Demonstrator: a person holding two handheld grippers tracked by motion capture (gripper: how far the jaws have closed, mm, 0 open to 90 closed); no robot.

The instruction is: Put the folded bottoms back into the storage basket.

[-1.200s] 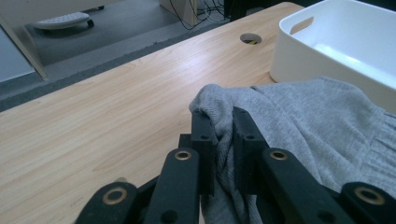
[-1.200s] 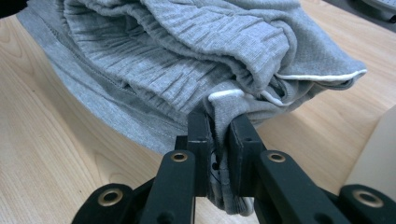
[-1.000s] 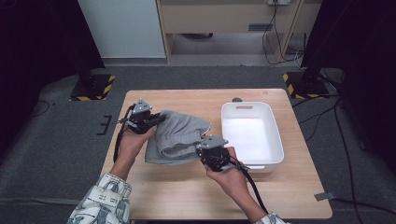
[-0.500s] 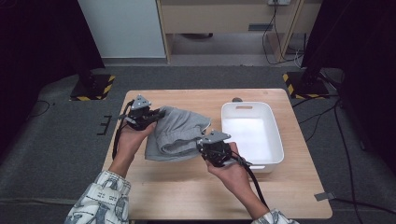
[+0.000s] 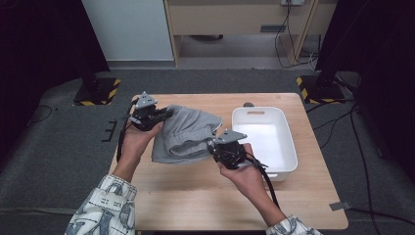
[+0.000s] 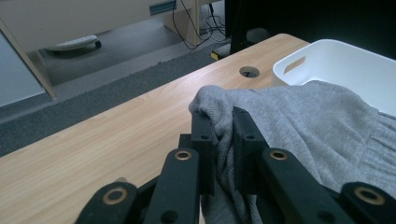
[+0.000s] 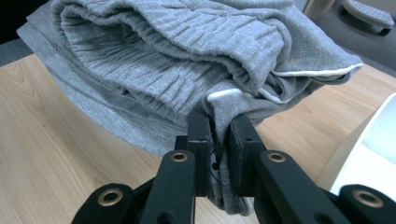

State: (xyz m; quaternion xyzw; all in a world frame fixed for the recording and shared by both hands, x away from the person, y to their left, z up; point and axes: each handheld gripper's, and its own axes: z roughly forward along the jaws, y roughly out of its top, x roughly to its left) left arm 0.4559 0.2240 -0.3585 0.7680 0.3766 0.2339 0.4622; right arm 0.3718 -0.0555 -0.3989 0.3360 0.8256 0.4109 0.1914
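From above, a person's two hands reach over a wooden desk (image 5: 195, 196), each holding a black gripper. The left gripper (image 5: 164, 114) and the right gripper (image 5: 211, 145) each pinch an edge of a folded grey garment (image 5: 183, 132), which hangs between them over the middle of the desk, nearer its left edge. A white tub (image 5: 288, 147) sits by the right edge. In the left gripper view, the jaws are clamped narrowly on a bunched corner of the garment (image 6: 299, 116), with the tub (image 6: 327, 60) beyond and a round hole (image 6: 249, 71) in the desk (image 6: 93, 140). In the right gripper view, the jaws grip a white-trimmed fold of the garment (image 7: 163, 60) above the desk (image 7: 60, 154).
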